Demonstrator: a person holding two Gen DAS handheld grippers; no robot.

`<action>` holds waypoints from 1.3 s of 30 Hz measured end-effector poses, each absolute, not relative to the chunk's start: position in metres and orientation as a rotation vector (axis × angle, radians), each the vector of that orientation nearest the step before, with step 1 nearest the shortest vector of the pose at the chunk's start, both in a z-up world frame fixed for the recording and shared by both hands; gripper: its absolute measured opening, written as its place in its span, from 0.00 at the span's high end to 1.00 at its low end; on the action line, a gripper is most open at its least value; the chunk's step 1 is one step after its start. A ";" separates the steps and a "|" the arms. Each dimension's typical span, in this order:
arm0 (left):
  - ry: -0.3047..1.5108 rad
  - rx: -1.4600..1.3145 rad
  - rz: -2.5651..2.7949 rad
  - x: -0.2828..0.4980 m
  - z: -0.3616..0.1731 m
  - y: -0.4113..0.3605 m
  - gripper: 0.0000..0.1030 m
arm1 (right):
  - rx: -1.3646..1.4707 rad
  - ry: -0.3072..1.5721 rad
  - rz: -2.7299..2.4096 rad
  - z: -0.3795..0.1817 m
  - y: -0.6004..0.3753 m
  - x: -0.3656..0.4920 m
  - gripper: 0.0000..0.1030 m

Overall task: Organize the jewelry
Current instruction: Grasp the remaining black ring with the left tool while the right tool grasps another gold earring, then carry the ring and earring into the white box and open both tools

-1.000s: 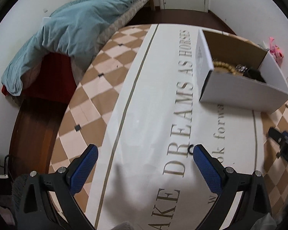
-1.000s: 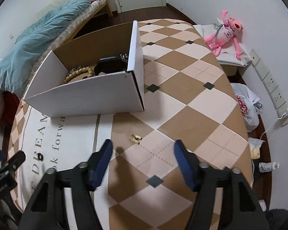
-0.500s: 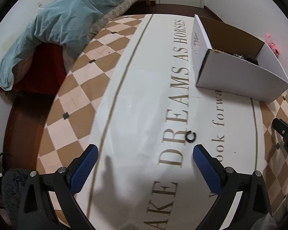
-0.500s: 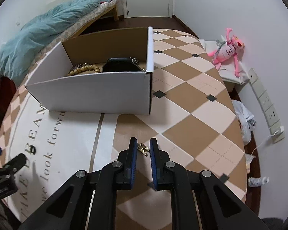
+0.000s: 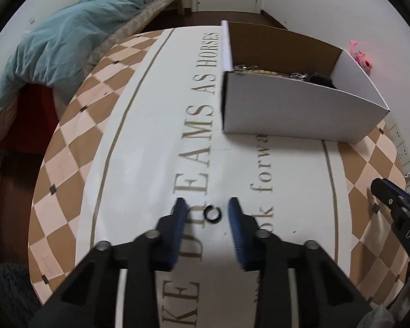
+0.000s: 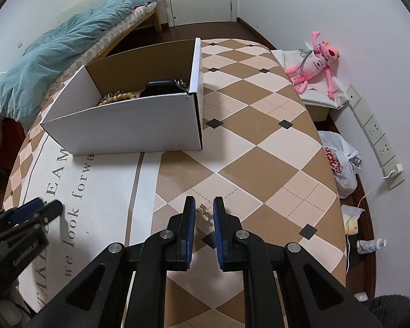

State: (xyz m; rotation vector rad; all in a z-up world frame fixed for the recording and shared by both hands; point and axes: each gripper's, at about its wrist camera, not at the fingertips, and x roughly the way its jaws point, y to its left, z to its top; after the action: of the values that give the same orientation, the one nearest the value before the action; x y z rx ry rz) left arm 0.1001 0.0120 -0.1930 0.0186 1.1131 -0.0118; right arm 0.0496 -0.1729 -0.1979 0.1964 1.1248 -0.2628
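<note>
A small black ring (image 5: 212, 214) lies on the white runner of the table, between the blue pads of my left gripper (image 5: 207, 207), whose jaws stand partly closed around it without touching. A small gold ornament (image 6: 204, 211) lies on the checkered cloth between the fingers of my right gripper (image 6: 204, 205), whose jaws are nearly shut around it with a narrow gap. A white cardboard box (image 5: 295, 109) holds a bead bracelet (image 6: 117, 97), a black watch (image 6: 161, 87) and a chain; it also shows in the right wrist view (image 6: 134, 125).
The round table (image 6: 273, 147) has a brown checkered cloth with a lettered white runner (image 5: 155, 147). A bed with a teal quilt (image 5: 60, 35) stands behind. A pink plush toy (image 6: 314, 63) and a plastic bag (image 6: 339, 164) sit at the right, by wall sockets.
My left gripper has moved forward over the black ring and narrowed its jaws from wide open. My right gripper closed down around the gold ornament a second ago and has stayed narrow.
</note>
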 end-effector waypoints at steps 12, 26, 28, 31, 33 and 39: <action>1.102 0.007 -0.050 0.096 -0.183 0.007 0.90 | 0.225 1.082 -0.237 -0.174 -0.169 0.051 0.87; 1.055 -0.137 -0.217 0.163 -0.086 -0.002 0.90 | 0.360 1.044 -0.088 -0.108 -0.188 0.121 0.87; 1.089 -0.151 -0.231 0.181 -0.088 -0.004 0.90 | 0.374 1.085 -0.067 -0.113 -0.193 0.141 0.87; 1.161 -0.176 -0.252 0.208 -0.096 -0.005 0.89 | 0.386 1.190 -0.033 -0.129 -0.198 0.172 0.87; 1.201 -0.156 -0.221 0.221 -0.100 -0.006 0.88 | 0.375 1.246 -0.024 -0.137 -0.199 0.187 0.86; 1.231 -0.158 -0.175 0.243 -0.095 -0.005 0.48 | 0.381 1.333 -0.033 -0.147 -0.209 0.206 0.69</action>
State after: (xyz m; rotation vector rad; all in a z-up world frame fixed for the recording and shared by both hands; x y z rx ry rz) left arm 0.2425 -0.0054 -0.0949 -0.1581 1.2305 -0.1751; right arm 0.2058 -0.2092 -0.1470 0.3806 1.3326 -0.0333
